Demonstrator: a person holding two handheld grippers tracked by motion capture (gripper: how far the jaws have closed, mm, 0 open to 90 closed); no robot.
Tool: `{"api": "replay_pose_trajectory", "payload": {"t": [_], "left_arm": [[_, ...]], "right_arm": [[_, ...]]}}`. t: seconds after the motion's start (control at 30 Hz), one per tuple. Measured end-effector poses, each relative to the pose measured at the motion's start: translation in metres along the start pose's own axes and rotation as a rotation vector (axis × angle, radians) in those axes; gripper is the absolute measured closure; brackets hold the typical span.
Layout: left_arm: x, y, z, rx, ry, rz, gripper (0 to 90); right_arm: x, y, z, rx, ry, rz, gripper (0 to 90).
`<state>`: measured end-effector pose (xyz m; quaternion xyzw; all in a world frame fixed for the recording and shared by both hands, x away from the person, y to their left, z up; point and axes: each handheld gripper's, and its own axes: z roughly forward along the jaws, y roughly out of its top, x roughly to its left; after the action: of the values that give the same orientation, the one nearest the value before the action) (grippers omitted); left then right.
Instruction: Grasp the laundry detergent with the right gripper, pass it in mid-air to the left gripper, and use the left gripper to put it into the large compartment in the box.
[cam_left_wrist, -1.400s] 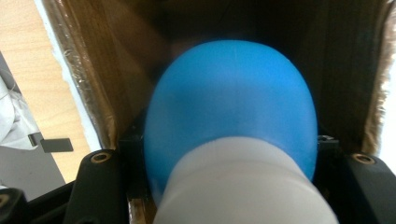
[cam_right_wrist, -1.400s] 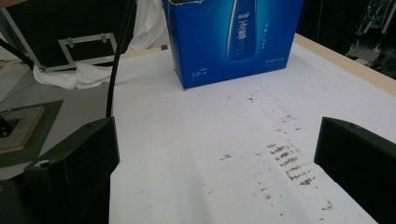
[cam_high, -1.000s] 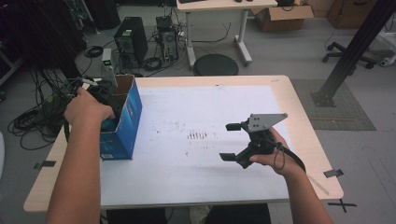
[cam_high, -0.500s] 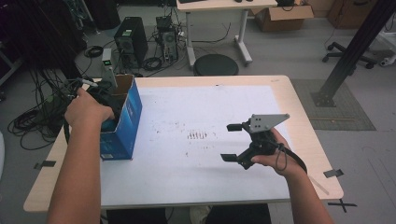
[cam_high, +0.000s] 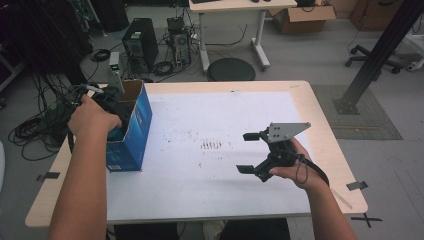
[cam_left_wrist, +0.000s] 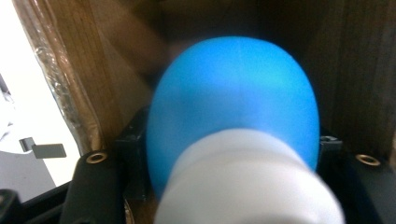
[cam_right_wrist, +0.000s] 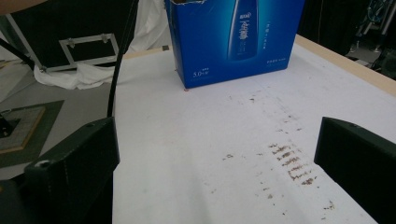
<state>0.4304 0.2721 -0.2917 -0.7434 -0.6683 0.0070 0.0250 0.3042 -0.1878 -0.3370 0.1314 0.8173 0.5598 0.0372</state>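
A blue carton stands open-topped at the table's left edge. My left gripper reaches down into it, mostly covered by the hand. In the left gripper view a rounded blue bottle with a white end sits between the jaws of the left gripper, touching both, inside the brown cardboard walls. These jaws have just been opening slightly, with the bottle still between them. My right gripper hovers over the white table top at the right, open and empty. In its own view the right gripper faces the carton.
The white table top bears a patch of brown marks at its middle. Beyond the table are a computer tower, tangled cables, a round stool and another desk. A black frame post stands to the right.
None of the hands, grippers or the carton has visibly moved in the high view.
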Motion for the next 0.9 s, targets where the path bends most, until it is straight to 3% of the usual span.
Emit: {"api": "replay_pose_trajectory", "payload": {"t": [0.07, 0.5, 0.9], "left_arm": [[0.0, 0.0, -0.001, -0.001, -0.013, 0.0, 33.7], [-0.004, -0.002, -0.004, -0.001, -0.002, 0.009, 29.6], [-0.006, -0.008, -0.023, -0.023, 0.008, 0.015, 28.2]], "right_arm": [[0.0, 0.0, 0.0, 0.0, 0.001, -0.001, 0.1], [0.002, 0.0, 0.001, -0.005, 0.007, -0.004, 0.1], [0.004, 0.003, 0.0, -0.011, 0.011, -0.012, 0.1]]}}
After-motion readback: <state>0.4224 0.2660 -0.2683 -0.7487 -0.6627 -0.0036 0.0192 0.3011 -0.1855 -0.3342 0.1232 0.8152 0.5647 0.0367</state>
